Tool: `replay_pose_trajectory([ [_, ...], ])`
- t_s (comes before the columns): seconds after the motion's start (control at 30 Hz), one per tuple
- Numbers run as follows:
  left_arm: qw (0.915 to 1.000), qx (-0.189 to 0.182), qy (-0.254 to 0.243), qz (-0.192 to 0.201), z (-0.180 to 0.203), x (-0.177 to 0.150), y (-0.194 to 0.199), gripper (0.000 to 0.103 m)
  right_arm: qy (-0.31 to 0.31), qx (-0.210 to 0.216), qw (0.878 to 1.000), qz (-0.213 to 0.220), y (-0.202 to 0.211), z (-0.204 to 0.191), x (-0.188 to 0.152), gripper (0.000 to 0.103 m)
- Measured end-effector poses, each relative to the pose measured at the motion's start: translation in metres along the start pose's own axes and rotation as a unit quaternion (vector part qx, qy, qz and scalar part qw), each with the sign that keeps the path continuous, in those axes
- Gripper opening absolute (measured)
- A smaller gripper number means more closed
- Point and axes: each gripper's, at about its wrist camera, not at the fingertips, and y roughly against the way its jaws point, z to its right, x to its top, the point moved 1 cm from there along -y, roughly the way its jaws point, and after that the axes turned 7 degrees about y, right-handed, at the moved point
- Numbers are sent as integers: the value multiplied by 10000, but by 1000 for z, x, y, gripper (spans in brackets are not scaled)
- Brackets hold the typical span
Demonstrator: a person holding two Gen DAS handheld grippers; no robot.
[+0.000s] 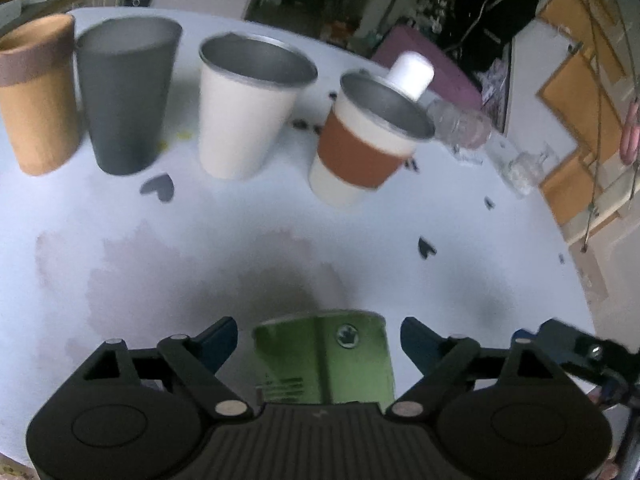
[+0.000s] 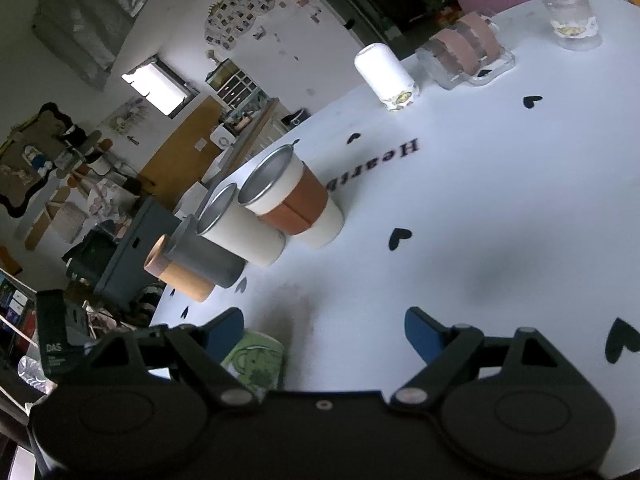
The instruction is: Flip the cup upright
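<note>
Across the white table [image 1: 280, 264], printed with small black hearts, we see a row of four upright cups at the far side. From left to right in the left wrist view stand a tan cup [image 1: 38, 96], a grey cup [image 1: 124, 92], a white cup [image 1: 248, 108] with a bare metal inside, and a cup with a brown sleeve [image 1: 360, 148]. As far as we can see, all four are empty. Further off stand a white cylinder [image 2: 386, 76], a clear tray of pink pads [image 2: 466, 50] and a glass jar [image 2: 570, 16].

The green cup [image 1: 324, 356], the task's thing, sits at the near edge, directly between the fingers of our left tool [image 1: 320, 344]. Those fingers are spread wide, not touching it. Motion blur leaves us unsure whether the green cup is on its side or upside down; we judge it is not yet upright. The right tool [image 2: 324, 336] is also spread apart, holding nothing, with the green cup just beside its left finger.

The risk we see is in closing. The green cup is smooth and tapered, so a squeeze near its end could squirt it out. It lies near the table edge, so a slip could send it off. A wide swing while turning it could also knock the row of cups.
</note>
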Motion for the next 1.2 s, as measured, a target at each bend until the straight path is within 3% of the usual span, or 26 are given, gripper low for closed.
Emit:
replay_pose_trajectory([
  [0.13, 9998, 127, -24, -128, -1, -1, -10, 78, -39, -32, 10000, 17, 2, 4, -1, 88],
  [0.23, 9998, 152, -49, -112, -2, 0, -9, 76, -43, -45, 10000, 9, 2, 5, -1, 88],
  [0.47, 9956, 476, -382, 718, -4, 6, 37, 76, 47, -44, 10000, 19, 3, 0, -1, 88],
  [0.57, 9894, 798, -449, 1125, -14, 13, 57, 75, 96, -28, 9999, 11, 2, -3, -2, 88],
  [0.77, 9675, 1767, -434, 1755, -44, 29, 72, 75, 135, -17, 9999, -36, -1, -4, -3, 88],
  [1.03, 9417, 2744, -104, 1943, -88, 51, 79, 75, 165, -47, 9998, -64, -2, -5, -5, 88],
  [1.13, 9378, 2869, 43, 1952, -101, 53, 80, 75, 203, -55, 9998, -77, -3, -7, -6, 88],
  [1.2, 9406, 2799, 153, 1915, -108, 54, 79, 75, 240, -54, 9997, -82, -3, -9, -7, 88],
])
